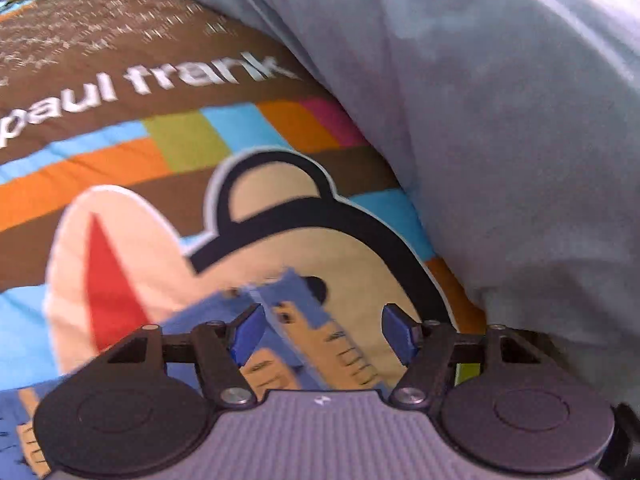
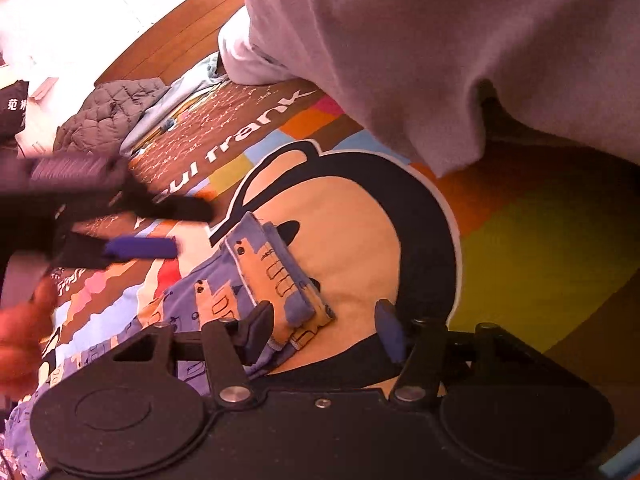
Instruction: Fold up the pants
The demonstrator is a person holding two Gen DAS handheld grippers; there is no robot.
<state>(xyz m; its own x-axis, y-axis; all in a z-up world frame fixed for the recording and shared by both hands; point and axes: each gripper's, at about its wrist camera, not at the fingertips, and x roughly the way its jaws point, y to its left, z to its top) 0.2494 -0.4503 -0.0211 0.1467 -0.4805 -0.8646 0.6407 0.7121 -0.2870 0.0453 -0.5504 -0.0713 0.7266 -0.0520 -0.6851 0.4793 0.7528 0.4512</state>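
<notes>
The pants [image 2: 276, 276] are blue with a tan print and lie bunched on a colourful cartoon bedspread [image 2: 352, 220]. A folded band of them points toward the bedspread's monkey face. My right gripper [image 2: 325, 332] is open just above that band, whose end lies between the fingers beside the left one, with the right pad clear of it. My left gripper [image 2: 176, 226] hovers open to the left, a little above the cloth. In the left wrist view the left gripper [image 1: 323, 330] has the pants [image 1: 296, 300] below its spread fingers, blurred, and neither pad presses on them.
A large pale grey garment [image 1: 500, 120] hangs over the upper right of both views, seen also as the grey garment [image 2: 400, 40]. A quilted grey jacket [image 2: 108, 116] lies at the bed's far edge by the wooden floor [image 2: 180, 40]. A hand [image 2: 20, 332] shows at the left.
</notes>
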